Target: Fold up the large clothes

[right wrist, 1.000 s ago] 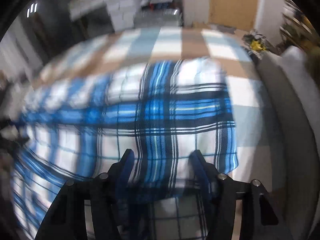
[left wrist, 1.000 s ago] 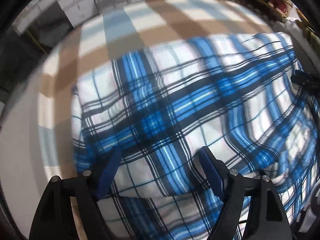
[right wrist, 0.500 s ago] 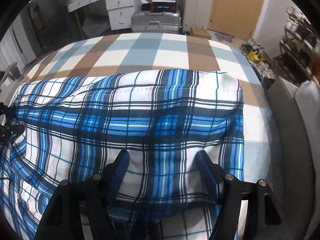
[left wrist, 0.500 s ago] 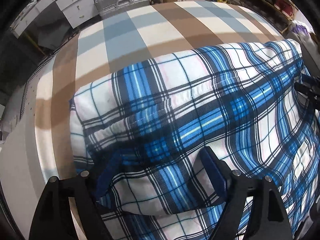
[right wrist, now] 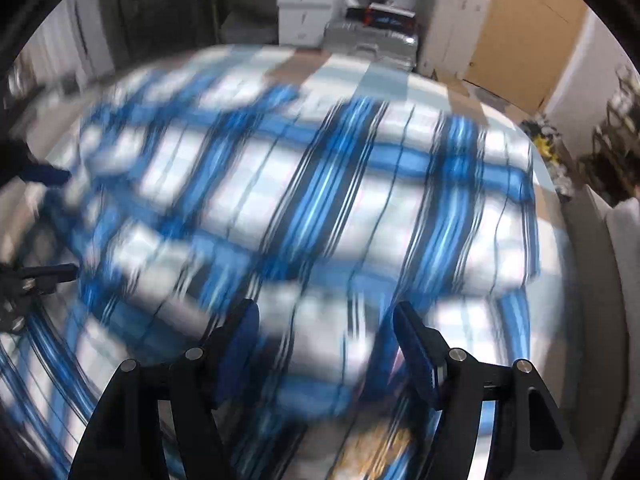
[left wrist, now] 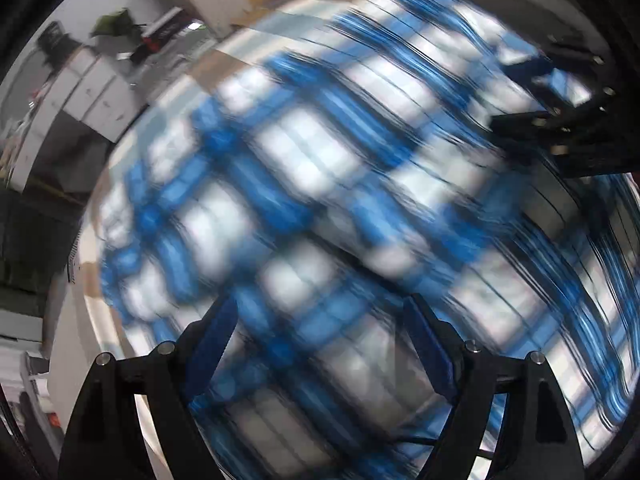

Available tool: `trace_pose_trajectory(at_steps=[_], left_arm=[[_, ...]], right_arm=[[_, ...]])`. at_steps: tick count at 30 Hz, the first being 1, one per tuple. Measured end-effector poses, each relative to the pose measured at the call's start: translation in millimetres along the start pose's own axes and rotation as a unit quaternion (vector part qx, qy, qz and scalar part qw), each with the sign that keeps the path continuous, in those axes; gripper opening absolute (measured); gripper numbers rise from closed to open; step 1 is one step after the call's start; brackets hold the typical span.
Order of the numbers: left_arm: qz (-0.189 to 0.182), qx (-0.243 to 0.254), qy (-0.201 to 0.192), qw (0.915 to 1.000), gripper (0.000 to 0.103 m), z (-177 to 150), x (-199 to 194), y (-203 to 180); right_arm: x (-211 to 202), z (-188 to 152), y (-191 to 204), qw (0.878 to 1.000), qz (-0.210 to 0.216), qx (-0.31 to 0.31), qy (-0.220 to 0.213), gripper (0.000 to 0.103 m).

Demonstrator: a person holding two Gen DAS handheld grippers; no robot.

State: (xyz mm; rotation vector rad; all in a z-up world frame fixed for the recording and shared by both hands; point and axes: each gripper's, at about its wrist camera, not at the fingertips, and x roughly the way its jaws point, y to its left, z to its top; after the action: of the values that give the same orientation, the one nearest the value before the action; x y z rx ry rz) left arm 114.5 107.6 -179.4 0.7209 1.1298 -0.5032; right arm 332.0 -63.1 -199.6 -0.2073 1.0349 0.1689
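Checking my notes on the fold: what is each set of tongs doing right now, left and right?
Left tongs: open over the plaid blanket, gripping nothing.
Right tongs: open over the same blanket, gripping nothing.

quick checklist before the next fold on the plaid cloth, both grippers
1. Left gripper free of the plaid cloth: cannot tell. Its jaws stand wide with cloth showing between them, but the picture is blurred; they have just been opening.
2. Right gripper free of the cloth: cannot tell. Its jaws are wide too and have just been opening.
3. Cloth lying on the striped bed cover: ok.
4. Fold edge on the right side straight: ok, as far as the blur shows.
5. Cloth flat, without wrinkles: cannot tell, both views are smeared.
6. Grippers apart from each other: ok, each sees the other at its picture's edge.
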Motion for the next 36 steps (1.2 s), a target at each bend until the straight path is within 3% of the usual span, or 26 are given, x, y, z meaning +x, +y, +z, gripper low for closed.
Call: trace_pose_trajectory(at_steps=[3, 5, 8, 9, 11, 13, 14, 15, 17, 19, 20, 22, 23, 24, 26, 29, 36], left_arm=[[-0.030, -0.039, -0.030, 0.9983, 0.081, -26, -38, -4], [-0.051, -0.088, -0.071, 0.9923, 0.081, -55, -80, 3], [-0.072, -0.149, -0.164, 0.9726, 0.082, -117, -163, 6], [-0.073, -0.163, -0.201, 0.9632, 0.082, -141, -192, 8], [-0.052, -0.189, -0.260, 0.9455, 0.082, -174, -233, 7], [-0.020, -0.226, -0.302, 0.9258, 0.082, -199, -263, 6], [0.021, -0.261, -0.313, 0.9131, 0.085, -212, -278, 1], [0.066, -0.286, -0.318, 0.9017, 0.089, -220, -286, -6], [0.113, -0.285, -0.327, 0.8938, 0.102, -232, -286, -21], [0.147, -0.275, -0.319, 0.8949, 0.102, -248, -276, -31], [0.152, -0.283, -0.302, 0.8974, 0.102, -252, -262, -32], [0.112, -0.304, -0.267, 0.9074, 0.102, -250, -231, -29], [0.075, -0.315, -0.234, 0.9166, 0.102, -247, -208, -27], [0.034, -0.324, -0.204, 0.9232, 0.102, -243, -184, -24], [-0.010, -0.336, -0.156, 0.9290, 0.102, -231, -144, -21], [-0.033, -0.346, -0.114, 0.9308, 0.102, -214, -103, -15], [-0.090, -0.366, -0.099, 0.9211, 0.102, -182, -50, 1]], right_arm=[[-16, -20, -4, 1.000, 0.007, 0.022, 0.021, 0.067], [-45, -36, -17, 0.997, 0.037, 0.067, 0.007, 0.065], [-118, -64, -35, 0.987, 0.103, 0.096, -0.071, 0.064], [-153, -77, -41, 0.981, 0.117, 0.102, -0.120, 0.066], [-209, -99, -46, 0.967, 0.128, 0.102, -0.195, 0.070], [-268, -126, -49, 0.947, 0.133, 0.098, -0.276, 0.095], [-292, -137, -48, 0.935, 0.131, 0.099, -0.314, 0.102], [-311, -148, -48, 0.923, 0.131, 0.100, -0.347, 0.103], [-337, -165, -45, 0.907, 0.146, 0.090, -0.384, 0.103], [-344, -173, -35, 0.913, 0.136, 0.080, -0.375, 0.103], [-341, -177, -28, 0.926, 0.114, 0.072, -0.354, 0.103], [-317, -182, -17, 0.952, 0.064, 0.061, -0.294, 0.103], [-304, -185, -17, 0.960, 0.051, 0.064, -0.269, 0.103], [-286, -189, -19, 0.968, 0.046, 0.073, -0.237, 0.103], [-250, -198, -29, 0.978, 0.054, 0.100, -0.174, 0.103], [-208, -216, -40, 0.983, 0.065, 0.140, -0.100, 0.103], [-169, -244, -74, 0.976, 0.042, 0.206, -0.056, 0.103]])
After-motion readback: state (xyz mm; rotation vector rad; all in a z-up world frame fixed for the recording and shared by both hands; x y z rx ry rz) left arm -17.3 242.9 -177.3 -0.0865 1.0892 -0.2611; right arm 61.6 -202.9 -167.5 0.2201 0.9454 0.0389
